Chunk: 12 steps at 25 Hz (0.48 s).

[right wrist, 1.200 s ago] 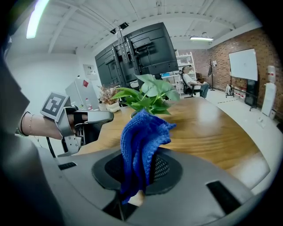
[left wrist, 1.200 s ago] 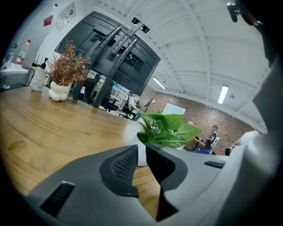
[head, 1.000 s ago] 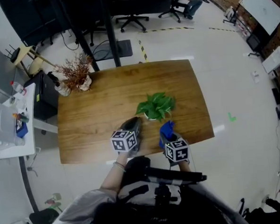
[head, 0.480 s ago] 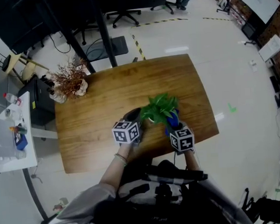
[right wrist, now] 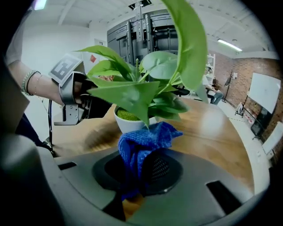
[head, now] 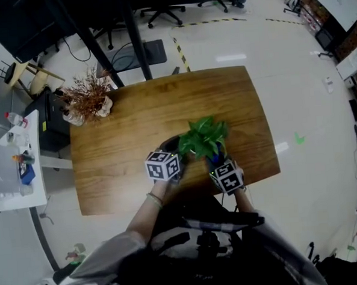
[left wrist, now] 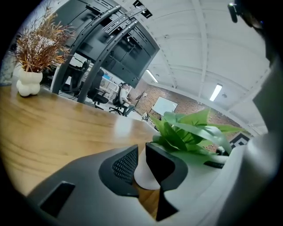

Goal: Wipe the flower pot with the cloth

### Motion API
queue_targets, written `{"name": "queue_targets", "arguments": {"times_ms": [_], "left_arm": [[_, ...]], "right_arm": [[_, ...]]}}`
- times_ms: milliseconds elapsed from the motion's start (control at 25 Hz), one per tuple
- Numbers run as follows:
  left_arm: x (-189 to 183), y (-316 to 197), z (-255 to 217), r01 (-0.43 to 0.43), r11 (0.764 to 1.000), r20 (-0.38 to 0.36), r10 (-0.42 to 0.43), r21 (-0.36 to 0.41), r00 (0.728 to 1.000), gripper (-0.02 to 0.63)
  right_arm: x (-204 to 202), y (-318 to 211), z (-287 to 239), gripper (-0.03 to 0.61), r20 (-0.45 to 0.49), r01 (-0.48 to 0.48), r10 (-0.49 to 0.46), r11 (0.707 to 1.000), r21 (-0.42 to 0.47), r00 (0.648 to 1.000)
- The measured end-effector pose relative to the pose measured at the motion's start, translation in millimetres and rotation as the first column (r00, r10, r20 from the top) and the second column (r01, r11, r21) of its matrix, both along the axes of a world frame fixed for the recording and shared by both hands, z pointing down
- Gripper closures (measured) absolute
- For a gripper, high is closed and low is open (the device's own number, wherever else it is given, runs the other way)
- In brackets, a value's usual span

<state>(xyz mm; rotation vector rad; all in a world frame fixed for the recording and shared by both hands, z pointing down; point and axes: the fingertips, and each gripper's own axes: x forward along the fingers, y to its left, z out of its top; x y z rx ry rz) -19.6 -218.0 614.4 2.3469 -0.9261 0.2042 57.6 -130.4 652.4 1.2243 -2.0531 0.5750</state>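
A small white flower pot (right wrist: 128, 123) with a leafy green plant (head: 203, 137) stands near the front of the wooden table (head: 135, 129). My right gripper (right wrist: 138, 172) is shut on a bunched blue cloth (right wrist: 142, 140), whose top touches the pot's front wall under the leaves. In the head view that gripper (head: 216, 162) sits just in front of the plant. My left gripper (left wrist: 138, 164) is at the pot's left side, its jaws nearly together with the white pot wall (left wrist: 142, 175) showing in the narrow gap. The right gripper view shows the left gripper (right wrist: 95, 108) reaching the rim.
A white vase of dried brown twigs (head: 88, 99) stands at the table's far left corner. A white side table (head: 11, 167) with small items is left of the table. The table's front edge (head: 170, 201) runs just behind both grippers. Office chairs and black posts stand beyond.
My right gripper has carried the blue cloth forward from near the table's front edge up against the pot. The left gripper has stayed at the pot's left side.
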Motion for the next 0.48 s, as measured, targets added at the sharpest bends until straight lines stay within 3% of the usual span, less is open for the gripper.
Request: {"name": "queue_targets", "arguments": {"times_ms": [280, 480], "left_arm": [[-2.3, -16.0, 2.3, 0.078, 0.997, -0.015, -0.078, 0.007, 0.997, 0.571], [-3.8, -24.2, 3.9, 0.118, 0.993, -0.014, -0.118, -0.003, 0.993, 0.571]], "right_arm": [[-19.8, 9.5, 18.5, 0.495, -0.04, 0.164, -0.167, 0.984, -0.068, 0.985], [-23.6, 14.6, 20.3, 0.494, -0.017, 0.211, -0.213, 0.975, -0.067, 0.977]]}}
